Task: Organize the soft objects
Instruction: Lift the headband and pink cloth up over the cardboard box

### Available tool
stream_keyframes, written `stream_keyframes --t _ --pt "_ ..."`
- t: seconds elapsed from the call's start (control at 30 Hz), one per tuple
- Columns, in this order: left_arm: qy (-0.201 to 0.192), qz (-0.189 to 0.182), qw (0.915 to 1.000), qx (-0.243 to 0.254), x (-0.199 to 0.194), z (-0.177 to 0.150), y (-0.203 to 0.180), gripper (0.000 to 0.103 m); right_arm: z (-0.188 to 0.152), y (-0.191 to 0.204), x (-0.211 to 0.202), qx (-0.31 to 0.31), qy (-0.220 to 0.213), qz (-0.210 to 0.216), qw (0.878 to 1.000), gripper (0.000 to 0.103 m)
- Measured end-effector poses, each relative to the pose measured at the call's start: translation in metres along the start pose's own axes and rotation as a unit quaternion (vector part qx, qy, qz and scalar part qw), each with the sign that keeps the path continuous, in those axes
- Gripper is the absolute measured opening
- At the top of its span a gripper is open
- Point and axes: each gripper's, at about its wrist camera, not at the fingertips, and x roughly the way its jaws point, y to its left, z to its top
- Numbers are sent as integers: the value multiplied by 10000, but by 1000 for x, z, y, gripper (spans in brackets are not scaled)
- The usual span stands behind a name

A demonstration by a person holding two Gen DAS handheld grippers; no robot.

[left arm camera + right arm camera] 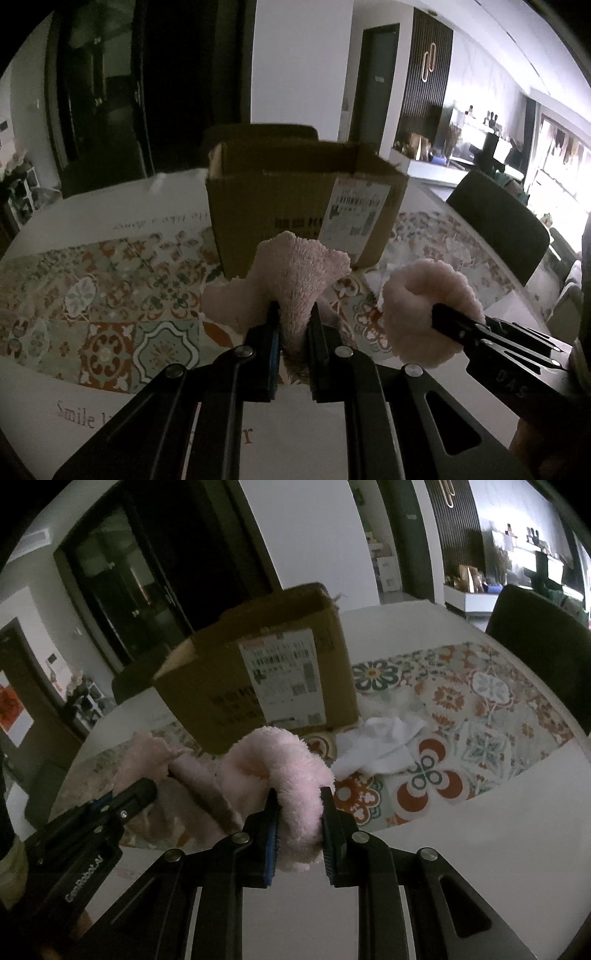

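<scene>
A fluffy pink towel [299, 273] hangs lifted above the table, pinched at two places. My left gripper [293, 312] is shut on one bunched part of it. My right gripper [298, 797] is shut on the other end of the pink towel [284, 760], which curls over its fingers. Each gripper shows in the other view: the right gripper [437, 314] at the right edge, the left gripper [162, 779] at the lower left. An open cardboard box [295, 192] with a white shipping label stands just behind the towel, also seen as the box [258, 672] from the right wrist.
A crumpled white cloth [384, 742] lies on the patterned tablecloth [480, 709] right of the box. The round white table [92, 206] has dark chairs [498, 229] at its far and right sides. Dark doors and shelving stand beyond.
</scene>
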Motion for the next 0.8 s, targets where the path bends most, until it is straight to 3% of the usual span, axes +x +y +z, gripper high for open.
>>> stream_keyframes --t 0.43,0.8 --pt "-512 130 9986 37 -39 30 -6 14 26 11 -41 -127 -580 130 9982 21" --pt "-923 170 9955 92 -50 60 -7 14 55 17 -56 -218 -992 165 9947 21"
